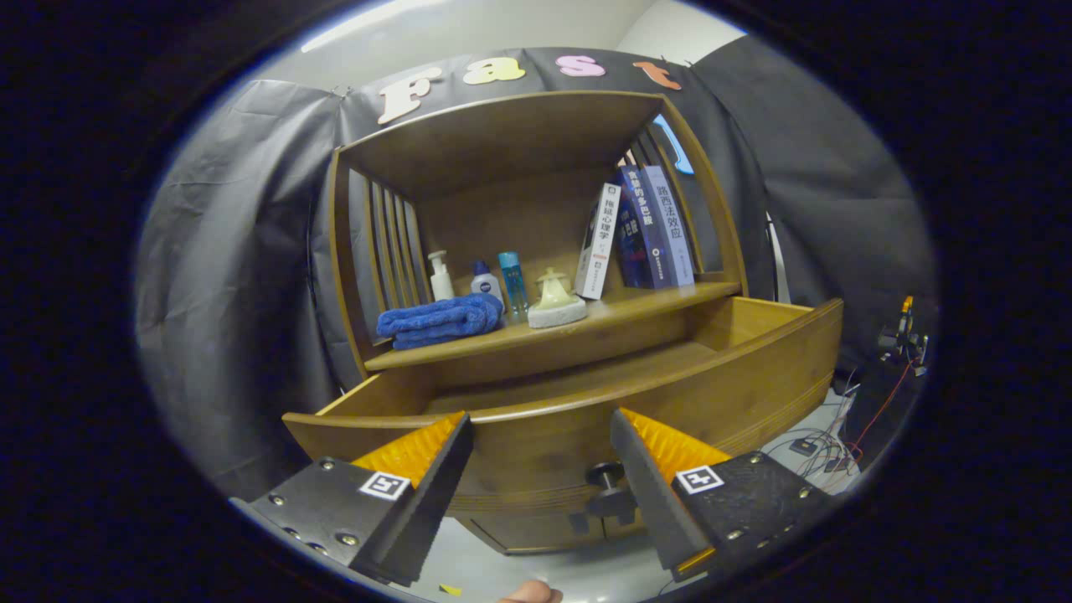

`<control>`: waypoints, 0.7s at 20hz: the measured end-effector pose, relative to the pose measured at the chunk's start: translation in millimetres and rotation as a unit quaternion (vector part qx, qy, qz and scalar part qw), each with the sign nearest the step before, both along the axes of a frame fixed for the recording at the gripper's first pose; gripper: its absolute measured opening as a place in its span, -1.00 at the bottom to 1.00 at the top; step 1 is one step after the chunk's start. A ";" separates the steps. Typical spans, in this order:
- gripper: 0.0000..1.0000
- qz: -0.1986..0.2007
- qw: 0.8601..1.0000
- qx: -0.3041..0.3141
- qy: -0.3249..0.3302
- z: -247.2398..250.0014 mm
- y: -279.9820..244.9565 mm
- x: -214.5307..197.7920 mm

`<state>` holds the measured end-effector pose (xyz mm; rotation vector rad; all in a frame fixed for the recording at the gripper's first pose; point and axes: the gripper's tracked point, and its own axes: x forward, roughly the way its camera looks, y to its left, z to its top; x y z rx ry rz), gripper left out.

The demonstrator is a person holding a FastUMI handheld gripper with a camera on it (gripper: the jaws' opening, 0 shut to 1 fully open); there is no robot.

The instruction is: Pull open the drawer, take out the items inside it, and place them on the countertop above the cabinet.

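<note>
Drawer (586, 394) stands pulled out below the countertop (553, 331), just ahead of your gripper (540, 440). Its fingers are spread apart, gripping nothing, with the knob (605, 476) between them.

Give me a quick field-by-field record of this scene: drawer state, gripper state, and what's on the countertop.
drawer: pulled open, visible floor bare, front part hidden by its front panel
drawer knob: between the fingers, near the right one, untouched
gripper: open, holding nothing, just before the drawer front
countertop: holds a blue towel, three bottles, a pale figurine, leaning books
</note>
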<state>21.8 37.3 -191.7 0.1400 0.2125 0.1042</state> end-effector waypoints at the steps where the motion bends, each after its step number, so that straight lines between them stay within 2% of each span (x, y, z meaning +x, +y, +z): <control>1: 0.99 -0.001 1.000 0.004 -0.004 1.2 -0.3 1.5; 14: 0.98 0.010 1.000 0.005 -0.003 6.1 -1.8 20.9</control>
